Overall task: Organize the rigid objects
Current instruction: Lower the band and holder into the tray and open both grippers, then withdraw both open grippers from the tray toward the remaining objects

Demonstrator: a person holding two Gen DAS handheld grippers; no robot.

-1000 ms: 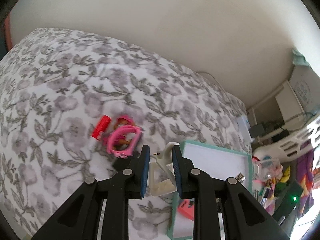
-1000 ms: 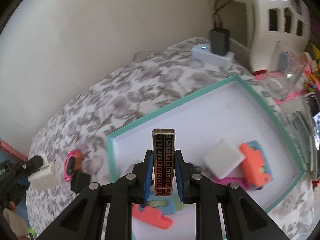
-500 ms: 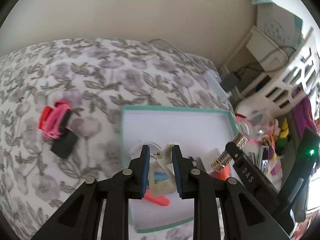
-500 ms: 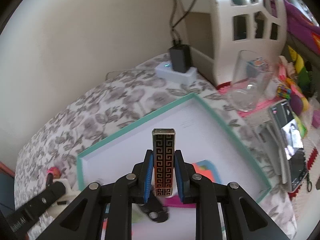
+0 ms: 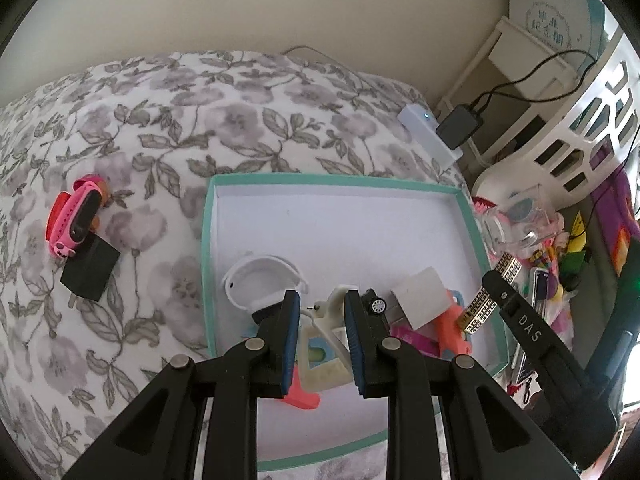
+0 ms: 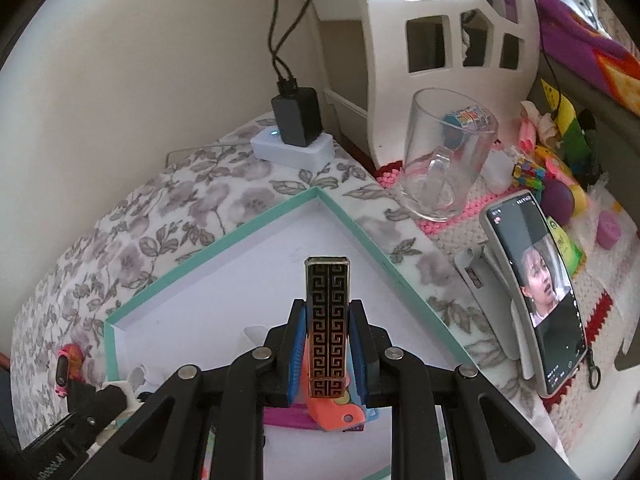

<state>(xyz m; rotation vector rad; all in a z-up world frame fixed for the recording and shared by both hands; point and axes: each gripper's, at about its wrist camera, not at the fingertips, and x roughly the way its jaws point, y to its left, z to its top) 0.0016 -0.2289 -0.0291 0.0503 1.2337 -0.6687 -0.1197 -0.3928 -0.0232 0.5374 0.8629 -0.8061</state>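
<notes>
My left gripper (image 5: 323, 296) is shut on a cream plastic piece (image 5: 320, 360) and hangs over the near part of a white tray with a teal rim (image 5: 208, 240). In the tray lie a white round case (image 5: 260, 280), a white block (image 5: 420, 300), a small toy car (image 5: 376, 305) and orange and pink pieces. My right gripper (image 6: 328, 312) is shut on a black-and-gold patterned bar (image 6: 328, 320), held upright above the tray (image 6: 248, 224). A pink watch (image 5: 74, 216) and a black plug (image 5: 90, 276) lie on the floral cover left of the tray.
Beyond the tray's far corner sit a white power strip with a black adapter (image 6: 296, 136), a glass mug (image 6: 444, 160) and a white openwork basket (image 6: 448, 20). A phone on a stand (image 6: 536, 292) and small toys crowd the right side.
My left gripper carried the cream piece rightwards, from beside the pink watch to above the tray. My right gripper moved with the bar towards the tray's far right corner.
</notes>
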